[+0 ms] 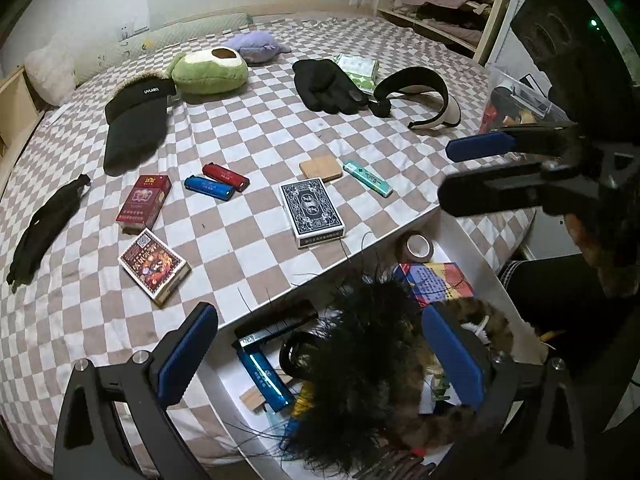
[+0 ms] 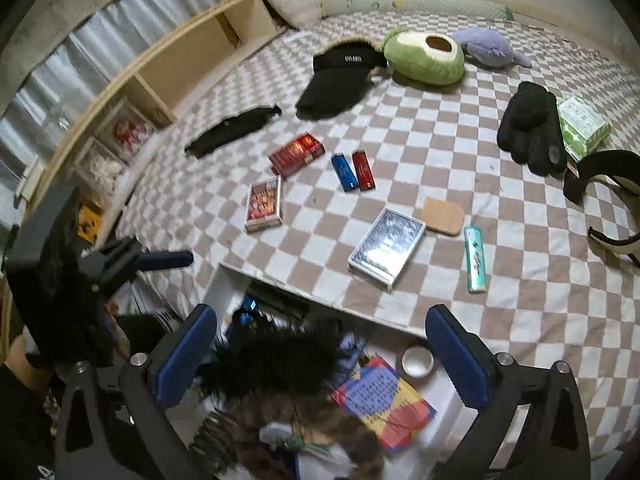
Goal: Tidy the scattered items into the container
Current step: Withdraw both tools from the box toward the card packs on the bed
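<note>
A white container (image 1: 466, 246) sits against the bed's near edge and holds a black feathery piece (image 1: 352, 344), a tape roll (image 1: 416, 246), a colourful box (image 1: 436, 282) and a blue lighter (image 1: 262, 374). My left gripper (image 1: 319, 312) hangs open over it, with the feathery piece below its fingers. My right gripper (image 2: 320, 312) is open above the same container (image 2: 218, 292). On the checkered cover lie a blue card deck (image 2: 386, 248), a teal lighter (image 2: 475, 260), a wooden piece (image 2: 442, 216), red and blue lighters (image 1: 216, 182), a red pack (image 1: 144, 200) and a card box (image 1: 154, 266).
Farther back on the bed lie a black glove (image 1: 328, 86), a black cap (image 1: 136, 128), a dark sock-like strip (image 1: 44, 228), a black-and-white visor (image 1: 416, 96), a green tissue pack (image 1: 360, 68) and an avocado plush (image 1: 208, 70). Wooden shelves (image 2: 132, 88) line the bed's side.
</note>
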Action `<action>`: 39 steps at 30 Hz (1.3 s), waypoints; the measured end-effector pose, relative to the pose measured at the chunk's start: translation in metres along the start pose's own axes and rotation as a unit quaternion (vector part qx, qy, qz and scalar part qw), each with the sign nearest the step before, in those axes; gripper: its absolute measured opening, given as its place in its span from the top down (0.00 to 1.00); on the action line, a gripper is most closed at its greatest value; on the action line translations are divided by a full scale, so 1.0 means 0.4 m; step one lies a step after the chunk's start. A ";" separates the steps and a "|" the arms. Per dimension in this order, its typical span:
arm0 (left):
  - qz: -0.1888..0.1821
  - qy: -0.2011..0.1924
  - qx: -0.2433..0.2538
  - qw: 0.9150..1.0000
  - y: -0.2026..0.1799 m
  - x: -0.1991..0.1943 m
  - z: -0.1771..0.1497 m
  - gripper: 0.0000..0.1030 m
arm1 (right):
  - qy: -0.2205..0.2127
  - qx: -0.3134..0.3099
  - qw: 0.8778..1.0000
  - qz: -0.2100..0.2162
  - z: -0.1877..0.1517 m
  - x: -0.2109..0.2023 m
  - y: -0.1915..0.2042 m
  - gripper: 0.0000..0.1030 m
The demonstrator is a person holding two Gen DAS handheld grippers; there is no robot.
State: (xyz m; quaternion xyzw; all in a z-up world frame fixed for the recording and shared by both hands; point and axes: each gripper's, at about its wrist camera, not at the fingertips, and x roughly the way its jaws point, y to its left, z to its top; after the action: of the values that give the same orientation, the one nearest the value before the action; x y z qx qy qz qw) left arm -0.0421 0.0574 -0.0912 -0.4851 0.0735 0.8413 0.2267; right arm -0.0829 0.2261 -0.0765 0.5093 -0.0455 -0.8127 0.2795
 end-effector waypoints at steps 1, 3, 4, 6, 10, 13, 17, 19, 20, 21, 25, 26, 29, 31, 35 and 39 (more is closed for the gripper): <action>0.000 0.001 0.003 1.000 0.002 0.003 0.002 0.00 | -0.009 0.002 1.000 -0.001 0.001 -0.001 -0.002 0.00; 0.004 0.008 0.008 1.000 0.004 0.008 0.005 0.00 | -0.018 0.002 1.000 -0.012 0.002 0.000 -0.006 0.00; 0.005 0.006 0.008 1.000 0.006 0.008 0.008 0.00 | -0.021 0.003 1.000 -0.019 0.002 0.000 -0.009 0.00; 0.001 0.002 0.006 1.000 0.011 0.007 0.014 0.00 | -0.016 0.007 0.999 -0.033 0.005 0.005 -0.020 0.00; -0.008 -0.005 -0.003 1.000 0.023 0.004 0.028 0.00 | -0.011 0.025 0.999 -0.045 0.011 0.004 -0.051 0.00; -0.012 -0.009 -0.012 1.000 0.032 0.003 0.039 0.00 | -0.016 0.044 0.998 -0.043 0.017 -0.002 -0.073 0.00; -0.003 -0.015 -0.028 0.999 0.053 0.000 0.055 0.00 | -0.017 0.083 0.996 -0.018 0.031 -0.005 -0.103 0.00; 0.006 -0.020 -0.042 0.999 0.073 -0.002 0.064 0.00 | -0.019 0.098 0.995 -0.007 0.039 -0.005 -0.115 0.00; 0.011 -0.023 -0.050 0.998 0.084 -0.004 0.069 0.00 | -0.021 0.105 0.994 -0.003 0.043 -0.004 -0.120 0.00; 0.017 -0.026 -0.059 0.998 0.098 -0.006 0.074 0.00 | -0.023 0.110 0.994 -0.004 0.049 -0.001 -0.125 0.00; 0.028 -0.031 -0.116 0.992 0.164 -0.006 0.090 0.00 | -0.029 0.114 0.993 -0.008 0.065 0.018 -0.130 0.00; 0.026 -0.030 -0.132 0.990 0.183 -0.004 0.093 0.00 | -0.031 0.112 0.993 -0.008 0.068 0.024 -0.129 0.00; 0.030 -0.023 -0.155 0.987 0.218 0.009 0.102 0.00 | -0.039 0.110 0.993 -0.006 0.074 0.042 -0.126 0.00; 0.039 -0.015 -0.167 0.985 0.242 0.022 0.109 0.00 | -0.041 0.115 0.992 -0.005 0.078 0.060 -0.123 0.00; 0.053 0.004 -0.180 0.982 0.277 0.053 0.115 0.00 | -0.019 0.117 0.993 -0.017 0.084 0.099 -0.118 0.00; 0.075 0.024 -0.187 0.979 0.314 0.090 0.117 0.00 | 0.012 0.127 0.991 -0.034 0.086 0.148 -0.124 0.00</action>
State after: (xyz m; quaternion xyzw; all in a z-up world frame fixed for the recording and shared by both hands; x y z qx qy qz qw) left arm -0.1511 -0.0266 -0.1095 -0.5324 -0.0440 0.8427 0.0666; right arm -0.1519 0.2310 -0.1253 0.5519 -0.1279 -0.8029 0.1853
